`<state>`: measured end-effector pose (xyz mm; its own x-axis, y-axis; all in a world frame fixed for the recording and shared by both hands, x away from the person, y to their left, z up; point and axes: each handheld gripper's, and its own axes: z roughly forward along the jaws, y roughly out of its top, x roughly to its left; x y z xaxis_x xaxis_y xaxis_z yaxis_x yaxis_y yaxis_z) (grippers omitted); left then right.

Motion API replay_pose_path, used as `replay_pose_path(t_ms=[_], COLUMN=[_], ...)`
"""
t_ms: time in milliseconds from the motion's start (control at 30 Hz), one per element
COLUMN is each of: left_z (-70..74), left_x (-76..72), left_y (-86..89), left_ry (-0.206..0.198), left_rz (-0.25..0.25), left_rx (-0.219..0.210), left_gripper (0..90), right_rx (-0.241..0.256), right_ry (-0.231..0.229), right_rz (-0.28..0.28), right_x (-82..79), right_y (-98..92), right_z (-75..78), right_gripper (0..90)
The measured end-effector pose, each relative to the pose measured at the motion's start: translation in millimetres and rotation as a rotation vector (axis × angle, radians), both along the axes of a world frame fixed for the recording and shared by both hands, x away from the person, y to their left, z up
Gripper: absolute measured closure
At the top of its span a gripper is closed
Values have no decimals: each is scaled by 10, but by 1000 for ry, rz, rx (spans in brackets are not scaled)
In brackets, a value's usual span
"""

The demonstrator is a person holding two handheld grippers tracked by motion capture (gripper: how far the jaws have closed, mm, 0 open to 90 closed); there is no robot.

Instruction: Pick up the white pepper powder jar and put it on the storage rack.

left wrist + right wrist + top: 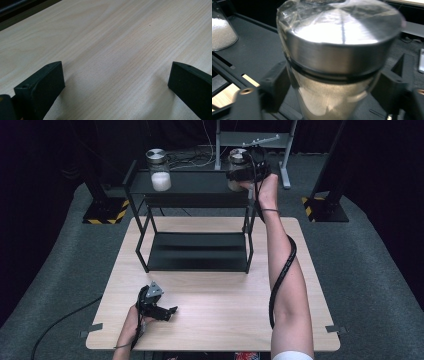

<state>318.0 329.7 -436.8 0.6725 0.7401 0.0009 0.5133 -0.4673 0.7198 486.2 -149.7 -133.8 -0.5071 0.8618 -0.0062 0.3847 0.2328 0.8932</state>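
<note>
Gripping the glass jar [337, 75] at upper right on the rack's top shelf [195, 182], your right gripper [245, 174] clamps its smooth, breakable body below the steel lid [342, 32]; hold firmly, it looks heavy.

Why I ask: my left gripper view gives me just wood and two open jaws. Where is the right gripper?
Observer: The right gripper is up at the shelf's top tier, at a jar.
Operator: Has it got the jar?
Observer: Its jaws stand either side of the glass, below the metal lid; I can't tell whether they clamp.
Operator: Anything else up there?
Observer: A second jar, part full of white grains, at the tier's left end.
</note>
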Motion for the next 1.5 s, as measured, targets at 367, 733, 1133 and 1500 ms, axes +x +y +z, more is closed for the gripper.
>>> replay_pose_path(t_ms=[367, 733, 1133, 1500], left_z=[1, 0, 0, -1], left_x=[-1, -1, -2, -3], left_y=[-1, -1, -2, -3], left_ry=[0, 0, 0, 0], left_rz=[0, 1, 1, 3], left_rx=[1, 0, -1, -1], left_gripper=[1, 0, 1, 1], right_rx=[-56, -144, -121, -94], right_ry=[15, -32, 65, 231], right_rz=[42, 110, 163, 149], right_x=[-331, -873, -1214, -1617], right_y=[-129, -240, -445, -660], right_z=[126, -245, -1474, -2823], right_gripper=[11, 0, 0, 0])
